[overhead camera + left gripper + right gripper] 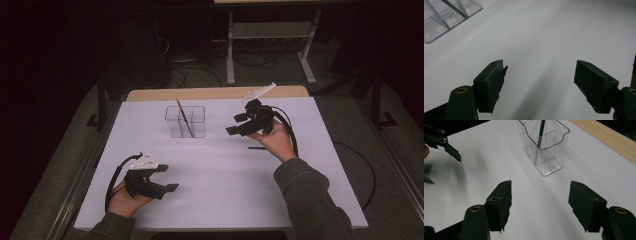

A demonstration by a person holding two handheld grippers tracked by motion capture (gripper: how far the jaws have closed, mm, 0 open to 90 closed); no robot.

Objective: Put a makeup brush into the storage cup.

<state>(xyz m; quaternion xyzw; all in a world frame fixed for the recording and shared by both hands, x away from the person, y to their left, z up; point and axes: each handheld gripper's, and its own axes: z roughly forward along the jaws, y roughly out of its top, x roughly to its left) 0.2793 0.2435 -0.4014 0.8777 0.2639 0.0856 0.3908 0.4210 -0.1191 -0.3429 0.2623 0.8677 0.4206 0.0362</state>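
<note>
A clear plastic holder (185, 121) with a middle divider stands on the white table top (220, 175), toward the back. A thin dark pencil (182, 114) leans inside it. My right gripper (234, 124) hovers to the right of the holder and points at it, open, with nothing between its jaws. In the right gripper view (540, 192) the holder (546, 147) and the pencil (540, 133) lie just ahead. My left gripper (169, 177) rests near the front left, open and empty. Its own view (540, 75) catches the holder (439, 27) at the top left.
A short dark stick-like thing (256, 148) lies on the white top just under my right hand. A wooden strip (215, 93) runs along the table's far edge. Beyond it are a dark floor, cables and a metal stand (270, 45).
</note>
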